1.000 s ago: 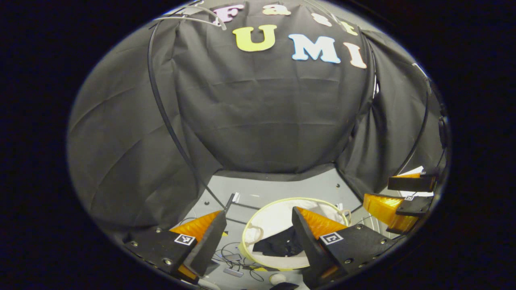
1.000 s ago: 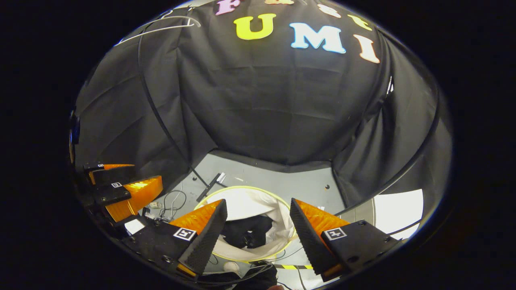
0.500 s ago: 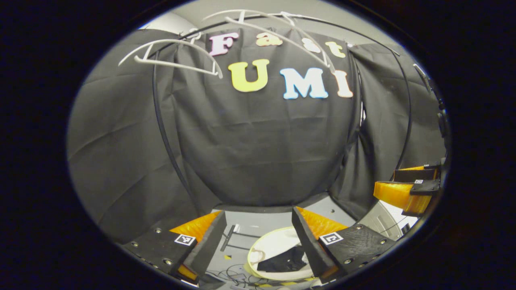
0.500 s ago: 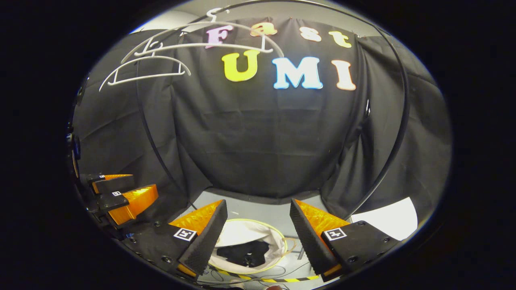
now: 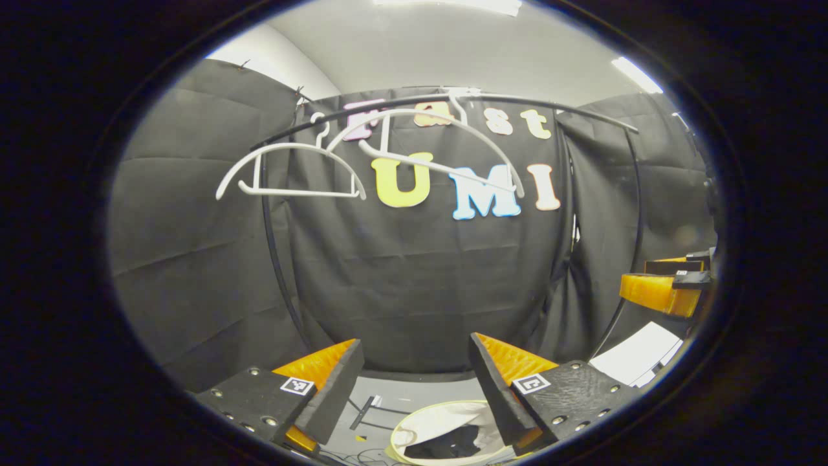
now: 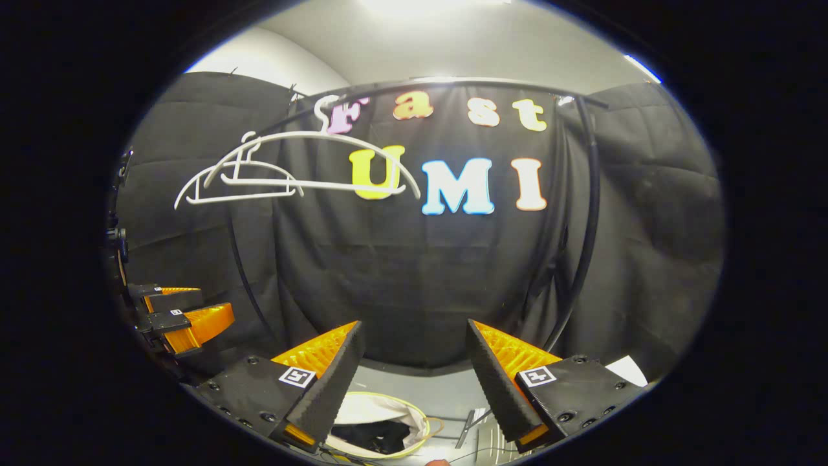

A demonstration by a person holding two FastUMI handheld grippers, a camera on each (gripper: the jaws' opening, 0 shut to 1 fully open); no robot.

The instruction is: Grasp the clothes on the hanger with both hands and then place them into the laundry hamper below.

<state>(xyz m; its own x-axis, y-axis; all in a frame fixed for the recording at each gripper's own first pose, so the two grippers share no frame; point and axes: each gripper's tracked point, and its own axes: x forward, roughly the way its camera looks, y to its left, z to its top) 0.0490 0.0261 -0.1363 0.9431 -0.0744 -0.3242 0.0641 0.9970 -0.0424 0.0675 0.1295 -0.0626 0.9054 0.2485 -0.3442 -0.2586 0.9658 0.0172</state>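
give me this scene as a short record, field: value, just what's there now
hangers: two white hangers on the black rail, both bare
hamper: white laundry hamper on the floor below
clothes: dark clothes inside the hamper
left hand-held gripper: open, holding nothing
right hand-held gripper: open, holding nothing
task state: looks done

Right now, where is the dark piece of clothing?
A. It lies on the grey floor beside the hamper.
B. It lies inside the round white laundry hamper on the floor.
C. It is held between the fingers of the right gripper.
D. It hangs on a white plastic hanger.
B: the dark piece of clothing lies inside the round white laundry hamper, while both white plastic hangers on the rail are bare.
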